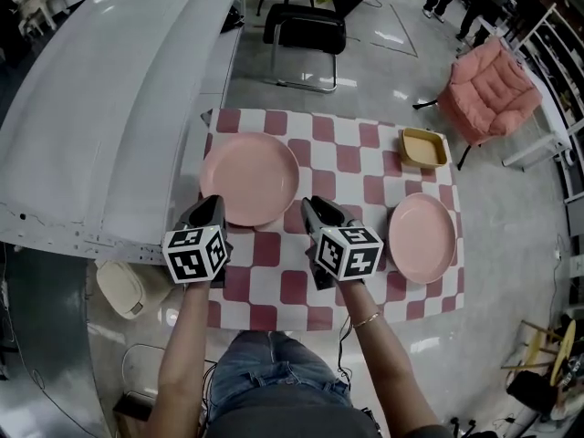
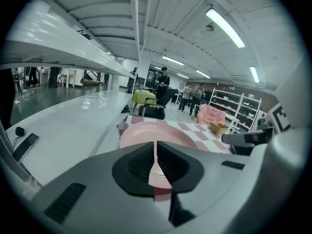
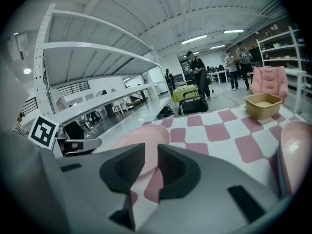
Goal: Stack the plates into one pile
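Two pink plates lie apart on the red-and-white checked cloth (image 1: 365, 176). The left plate (image 1: 248, 178) is at the cloth's left side and the right plate (image 1: 422, 236) is near its right edge. My left gripper (image 1: 213, 204) hovers at the near rim of the left plate (image 2: 151, 133), its jaws drawn together to a thin slit with nothing in them. My right gripper (image 1: 310, 206) hangs over the cloth just right of that plate (image 3: 141, 135), jaws apart and empty. The right plate (image 3: 295, 150) shows at the edge of the right gripper view.
A yellow square bowl (image 1: 424, 147) stands at the cloth's far right. A long white curved panel (image 1: 100, 108) runs along the table's left side. A black chair (image 1: 306, 30) and a pink armchair (image 1: 488, 85) stand beyond the table. A beige object (image 1: 128, 288) lies on the floor.
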A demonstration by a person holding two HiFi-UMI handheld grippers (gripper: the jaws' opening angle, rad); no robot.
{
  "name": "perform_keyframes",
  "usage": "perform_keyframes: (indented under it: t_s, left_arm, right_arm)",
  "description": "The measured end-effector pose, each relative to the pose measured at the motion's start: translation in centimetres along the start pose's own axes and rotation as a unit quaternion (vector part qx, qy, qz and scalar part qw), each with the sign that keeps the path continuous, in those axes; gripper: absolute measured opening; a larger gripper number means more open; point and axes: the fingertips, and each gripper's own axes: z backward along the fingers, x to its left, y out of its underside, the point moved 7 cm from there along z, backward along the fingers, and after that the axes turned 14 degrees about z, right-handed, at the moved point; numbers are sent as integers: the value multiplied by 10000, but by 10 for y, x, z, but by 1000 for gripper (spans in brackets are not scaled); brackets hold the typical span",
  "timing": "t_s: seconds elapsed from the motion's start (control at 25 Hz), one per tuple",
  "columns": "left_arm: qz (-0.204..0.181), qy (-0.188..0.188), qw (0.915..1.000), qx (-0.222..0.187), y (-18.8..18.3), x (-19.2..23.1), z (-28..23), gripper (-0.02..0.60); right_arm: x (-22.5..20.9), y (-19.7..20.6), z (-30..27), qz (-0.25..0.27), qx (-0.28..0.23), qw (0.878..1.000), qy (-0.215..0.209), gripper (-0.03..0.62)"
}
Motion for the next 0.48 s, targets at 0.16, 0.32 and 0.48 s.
perform_keyframes:
  t_s: [0.16, 0.32, 0.48]
  left_arm:
    - [71, -113, 9999, -1, -10, 20, -8, 31]
    - [212, -221, 9995, 4, -18, 42, -20, 31]
    - [322, -296, 9990, 59, -23, 58, -33, 37]
  right_arm:
    - [-1, -1, -20, -74, 91, 9999, -7, 91]
    - [-3, 1, -41, -93, 254, 9996, 3, 113]
    - [-7, 1, -57, -92, 391, 9992, 77, 130]
